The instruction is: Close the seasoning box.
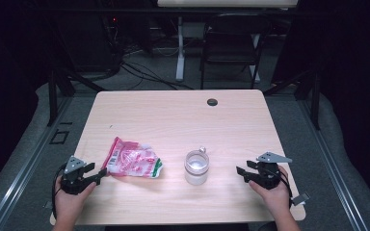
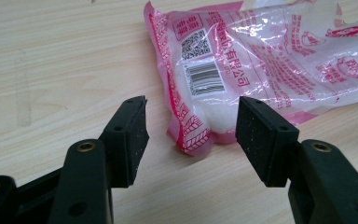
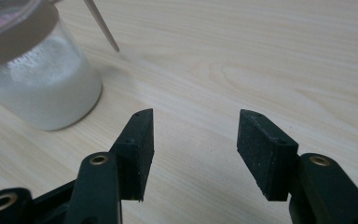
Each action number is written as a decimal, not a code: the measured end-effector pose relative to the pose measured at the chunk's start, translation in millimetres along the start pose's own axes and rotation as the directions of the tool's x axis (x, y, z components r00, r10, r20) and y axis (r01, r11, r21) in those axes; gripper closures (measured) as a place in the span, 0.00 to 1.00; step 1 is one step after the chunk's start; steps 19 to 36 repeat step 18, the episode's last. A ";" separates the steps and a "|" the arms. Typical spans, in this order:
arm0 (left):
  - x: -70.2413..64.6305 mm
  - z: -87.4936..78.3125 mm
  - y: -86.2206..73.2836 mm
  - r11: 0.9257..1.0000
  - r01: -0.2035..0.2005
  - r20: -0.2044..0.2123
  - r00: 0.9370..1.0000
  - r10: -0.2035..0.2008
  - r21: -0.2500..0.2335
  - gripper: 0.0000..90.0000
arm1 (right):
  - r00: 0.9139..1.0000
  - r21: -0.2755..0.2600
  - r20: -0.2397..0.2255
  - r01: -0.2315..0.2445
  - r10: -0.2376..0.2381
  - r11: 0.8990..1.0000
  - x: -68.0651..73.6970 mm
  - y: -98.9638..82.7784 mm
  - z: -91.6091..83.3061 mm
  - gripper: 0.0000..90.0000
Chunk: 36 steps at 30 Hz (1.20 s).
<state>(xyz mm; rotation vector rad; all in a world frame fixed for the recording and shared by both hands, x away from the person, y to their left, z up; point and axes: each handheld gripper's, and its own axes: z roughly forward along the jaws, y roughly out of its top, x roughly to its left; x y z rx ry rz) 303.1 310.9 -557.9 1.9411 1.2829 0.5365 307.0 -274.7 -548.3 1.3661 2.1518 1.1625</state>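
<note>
The pink-and-clear bag (image 2: 261, 60) carries a QR code, a barcode and red Chinese print — "有限公司" and "LTD." are legible.

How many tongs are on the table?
2. The left tongs sit at the table's near left, open beside the pink bag. The right tongs sit at the near right, open, pointing toward the jar.

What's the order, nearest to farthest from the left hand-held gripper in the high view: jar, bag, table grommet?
From the left hand-held gripper:
1. Bag, right at its jaw tips, table's left side.
2. Jar, near the middle, toward the right hand-held gripper.
3. Grommet, by the far edge.
</note>
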 end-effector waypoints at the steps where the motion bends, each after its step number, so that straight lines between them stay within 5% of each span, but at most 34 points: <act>1: -0.1 1.7 -0.2 1.000 -0.005 0.005 1.000 0.005 0.006 0.48 | 1.000 0.008 0.001 0.001 -0.001 1.000 -1.1 -1.0 1.4 0.51; 10: -1.7 4.2 3.7 1.000 -0.004 -0.008 1.000 0.005 0.025 0.48 | 1.000 0.050 0.003 0.029 -0.029 0.998 -0.8 -9.0 7.0 0.51; 14: -0.1 4.7 5.4 0.998 0.038 -0.030 0.999 -0.036 0.054 0.50 | 0.996 0.049 0.055 0.069 -0.071 0.996 1.3 -10.7 3.9 0.50; 17: 2.8 3.1 5.8 0.996 0.066 -0.009 0.998 -0.066 0.059 0.49 | 0.987 0.047 0.106 0.117 -0.122 0.992 3.0 -11.1 0.1 0.48; 36: 3.2 1.8 6.6 0.997 0.063 -0.017 0.998 -0.062 0.045 0.49 | 0.986 0.038 0.117 0.118 -0.122 0.992 3.4 -11.9 -0.1 0.46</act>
